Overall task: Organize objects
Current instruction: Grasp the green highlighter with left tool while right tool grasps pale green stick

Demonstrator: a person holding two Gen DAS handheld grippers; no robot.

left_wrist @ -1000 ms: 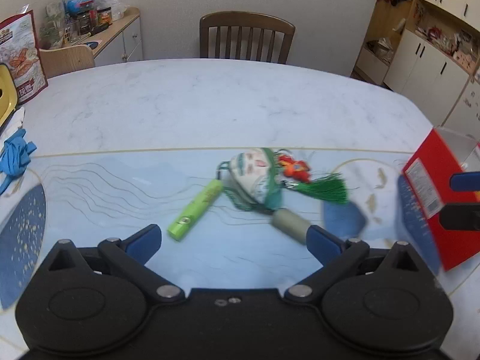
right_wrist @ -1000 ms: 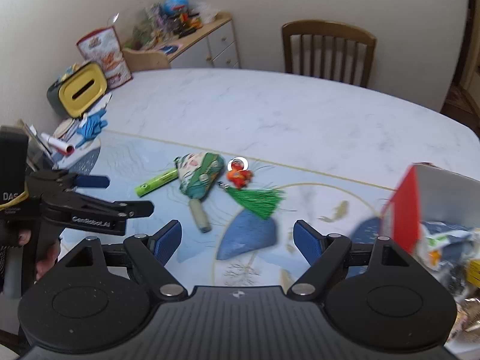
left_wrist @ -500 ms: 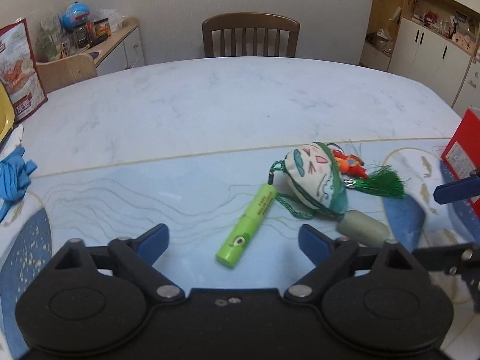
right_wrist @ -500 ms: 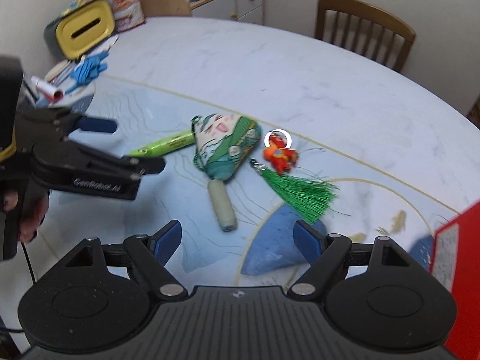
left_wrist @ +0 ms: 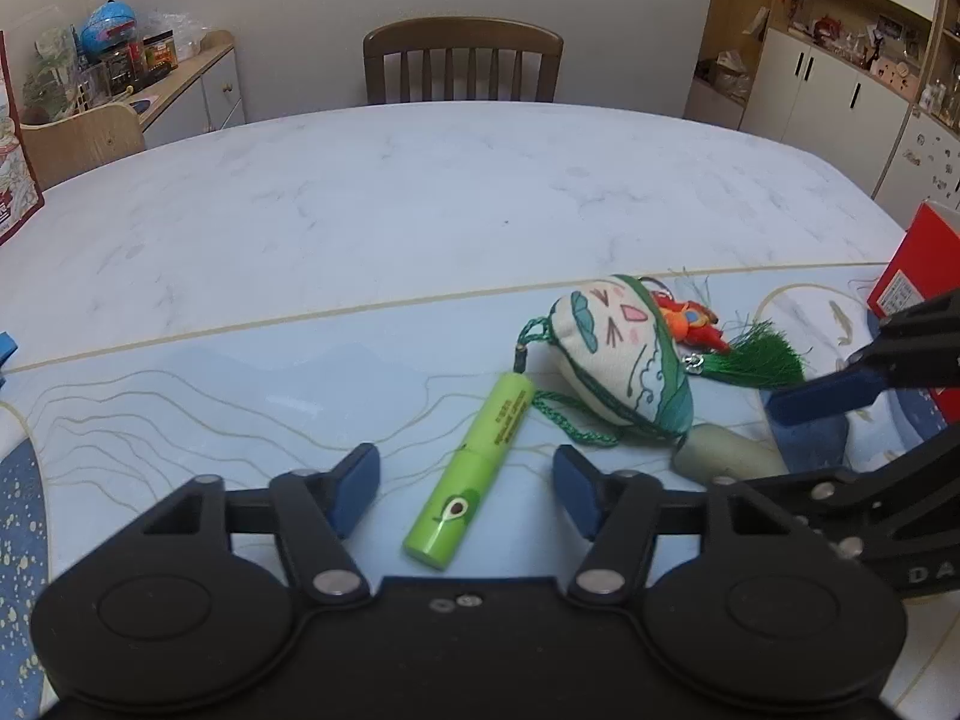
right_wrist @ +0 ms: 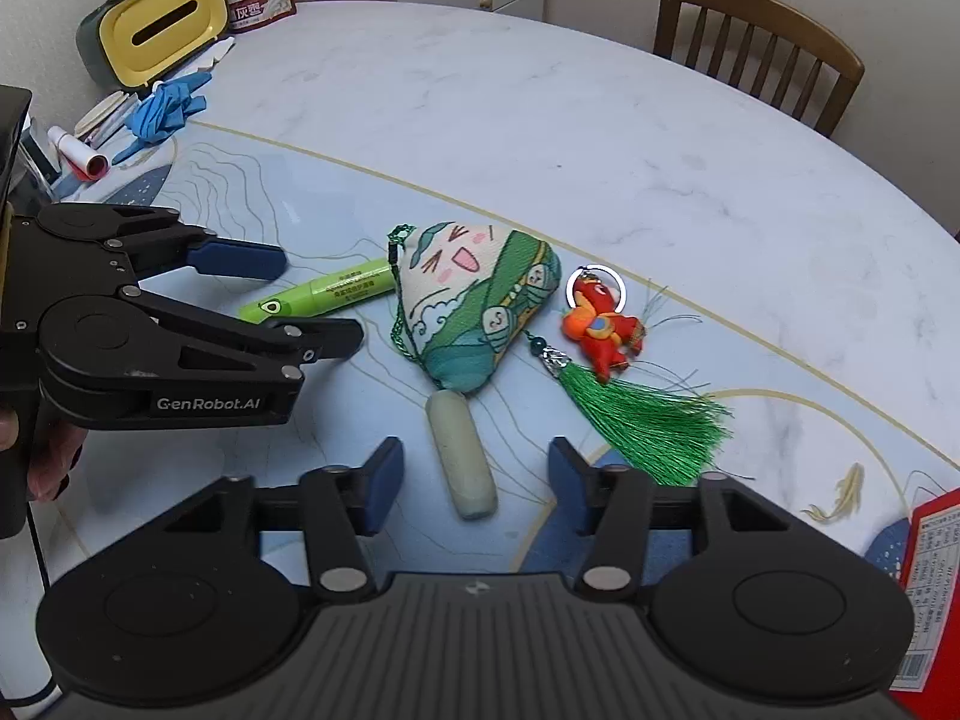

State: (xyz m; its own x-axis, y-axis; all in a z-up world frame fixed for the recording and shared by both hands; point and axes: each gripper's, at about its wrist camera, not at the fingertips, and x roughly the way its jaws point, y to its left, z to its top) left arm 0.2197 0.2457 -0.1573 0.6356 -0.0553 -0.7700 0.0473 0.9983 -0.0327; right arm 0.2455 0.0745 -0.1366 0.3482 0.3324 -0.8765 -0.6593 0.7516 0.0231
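Left gripper (left_wrist: 465, 483) spread wide at lower centre of the left wrist view, holding nothing, blue pads either side of the near end of a lime-green tube (left_wrist: 471, 471) lying flat on the tabletop (left_wrist: 420, 198), not touching it. Same gripper seen in the right wrist view at middle left (right_wrist: 318, 300), gripped by a hand (right_wrist: 42, 456) at the left edge, one finger past the tube's capped end and one before it. Right gripper (right_wrist: 471, 483) likewise wide open and empty at lower centre of its own view, fingers flanking the lower end of a pale grey-green cylinder (right_wrist: 462, 459) without contact. Just above that cylinder, a stuffed fabric sachet (right_wrist: 474, 312) with a cartoon face, touching the cylinder's upper end and close beside the tube, a green cord looped at its left. To its right, a green tassel (right_wrist: 642, 420) fanned toward lower right, and beside it a small red-orange figure charm (right_wrist: 600, 324) on a white ring. Red box (right_wrist: 927, 588) at the lower right edge. Upper left: yellow tissue holder (right_wrist: 159, 30), blue glove (right_wrist: 162, 111). Wooden chair (left_wrist: 462, 60) beyond the far side of the tabletop.
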